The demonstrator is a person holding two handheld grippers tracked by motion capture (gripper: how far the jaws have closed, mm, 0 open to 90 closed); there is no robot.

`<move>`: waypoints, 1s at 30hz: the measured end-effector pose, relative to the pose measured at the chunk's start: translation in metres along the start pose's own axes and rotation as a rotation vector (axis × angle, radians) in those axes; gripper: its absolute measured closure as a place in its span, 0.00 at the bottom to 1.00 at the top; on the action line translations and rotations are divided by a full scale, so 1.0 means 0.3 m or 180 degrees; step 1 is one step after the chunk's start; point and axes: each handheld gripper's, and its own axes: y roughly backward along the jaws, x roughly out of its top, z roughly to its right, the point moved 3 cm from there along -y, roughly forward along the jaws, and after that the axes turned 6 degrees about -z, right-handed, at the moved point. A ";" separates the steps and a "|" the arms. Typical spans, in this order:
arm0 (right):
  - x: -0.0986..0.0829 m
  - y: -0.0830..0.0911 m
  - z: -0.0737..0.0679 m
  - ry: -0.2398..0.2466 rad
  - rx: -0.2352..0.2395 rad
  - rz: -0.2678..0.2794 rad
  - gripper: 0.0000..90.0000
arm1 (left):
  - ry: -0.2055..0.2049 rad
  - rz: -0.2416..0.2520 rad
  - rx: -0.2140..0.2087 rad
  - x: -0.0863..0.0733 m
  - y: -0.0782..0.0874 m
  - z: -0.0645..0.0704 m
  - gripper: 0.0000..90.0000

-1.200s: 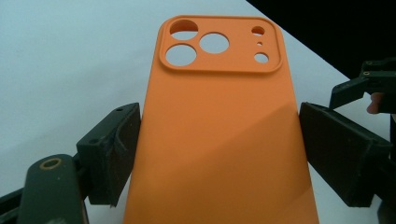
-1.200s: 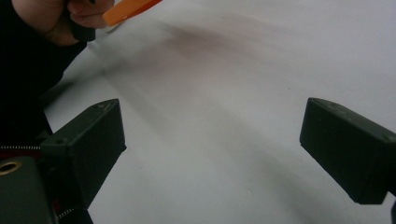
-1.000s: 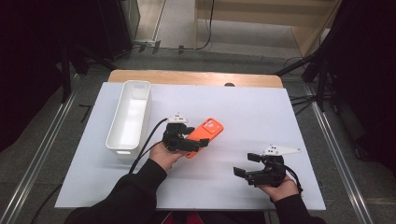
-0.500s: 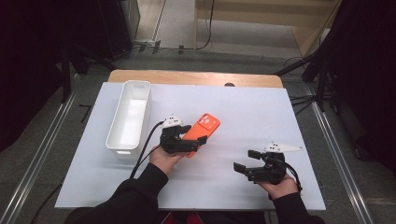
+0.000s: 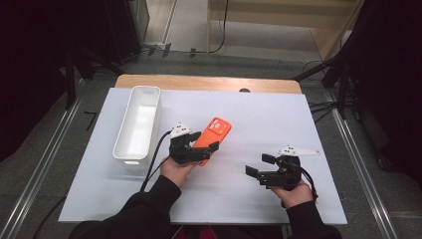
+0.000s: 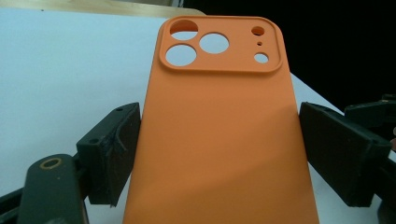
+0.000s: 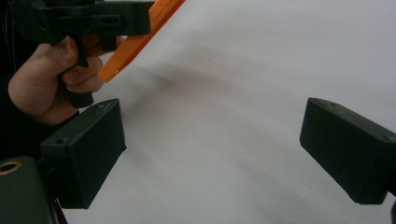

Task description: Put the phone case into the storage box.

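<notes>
Lifted since a moment ago, the orange phone case (image 5: 213,137) sits clamped in the left gripper (image 5: 200,151) above the table, right gripper (image 5: 260,166) idle and open; next probably carrying it leftward into the white bin (image 5: 130,149).

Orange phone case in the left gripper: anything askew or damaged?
Nothing stands out. The orange silicone phone case sits straight between the left gripper jaws, undamaged. The right gripper is open above bare white tabletop.
</notes>
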 end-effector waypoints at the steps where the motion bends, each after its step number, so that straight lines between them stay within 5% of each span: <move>1: 0.005 -0.004 -0.003 -0.0013 0.0002 -0.0001 0.06 | 0.0016 0.0004 -0.0012 -0.002 -0.001 -0.001 0.18; 14: 0.064 -0.033 -0.015 -0.0057 -0.0016 0.0089 0.07 | 0.0086 0.0066 0.0016 -0.040 -0.022 0.019 0.18; 16: 0.069 -0.033 -0.014 -0.0086 -0.0004 0.0095 0.15 | 0.0105 0.0108 0.0035 -0.044 -0.021 0.022 0.18; 21: 0.079 -0.032 -0.011 -0.0119 0.0014 0.0101 0.15 | 0.0052 0.0128 0.0077 -0.048 -0.023 0.032 0.18; 30: 0.121 -0.031 -0.004 -0.0368 0.0100 0.0067 0.23 | 0.0017 0.0148 0.0141 -0.055 -0.028 0.032 0.18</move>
